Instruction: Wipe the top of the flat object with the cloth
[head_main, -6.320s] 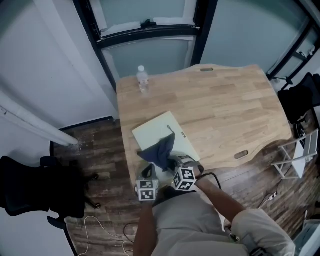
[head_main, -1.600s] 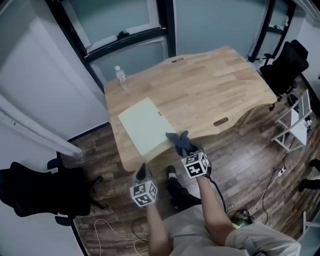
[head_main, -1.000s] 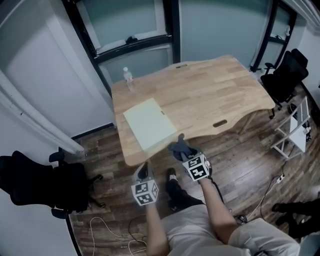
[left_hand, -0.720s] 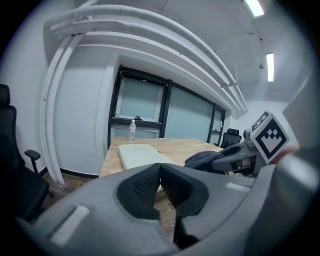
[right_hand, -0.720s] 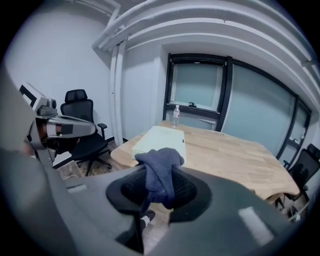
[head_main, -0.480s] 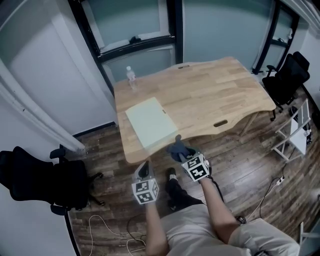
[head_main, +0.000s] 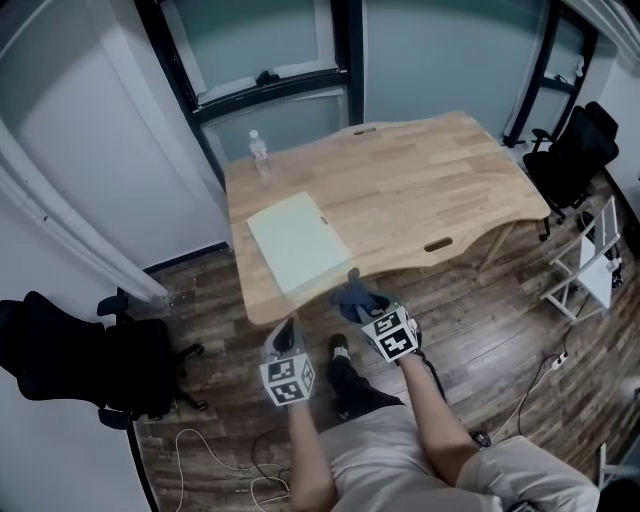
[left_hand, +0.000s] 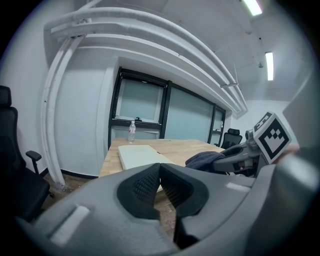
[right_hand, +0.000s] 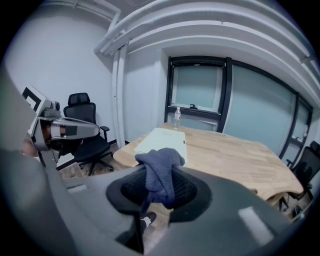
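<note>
The flat pale green object (head_main: 298, 243) lies on the left part of the wooden table (head_main: 430, 190), close to its front edge. My right gripper (head_main: 358, 299) is shut on a dark blue cloth (head_main: 354, 296) and hangs over the floor just off that edge, apart from the object. In the right gripper view the cloth (right_hand: 159, 173) droops between the jaws, with the flat object (right_hand: 162, 141) beyond it. My left gripper (head_main: 285, 337) is shut with nothing in it, lower left of the cloth. In the left gripper view its pads (left_hand: 148, 184) meet.
A water bottle (head_main: 259, 152) stands at the table's far left corner. Black office chairs sit at the left (head_main: 70, 350) and far right (head_main: 575, 150). A white rack (head_main: 603, 262) stands at the right. Cables (head_main: 215, 460) lie on the wood floor by the person's legs.
The cloth has left the flat object's top, and both grippers have drawn back off the table to above the floor. Over the last half second almost nothing moves.
</note>
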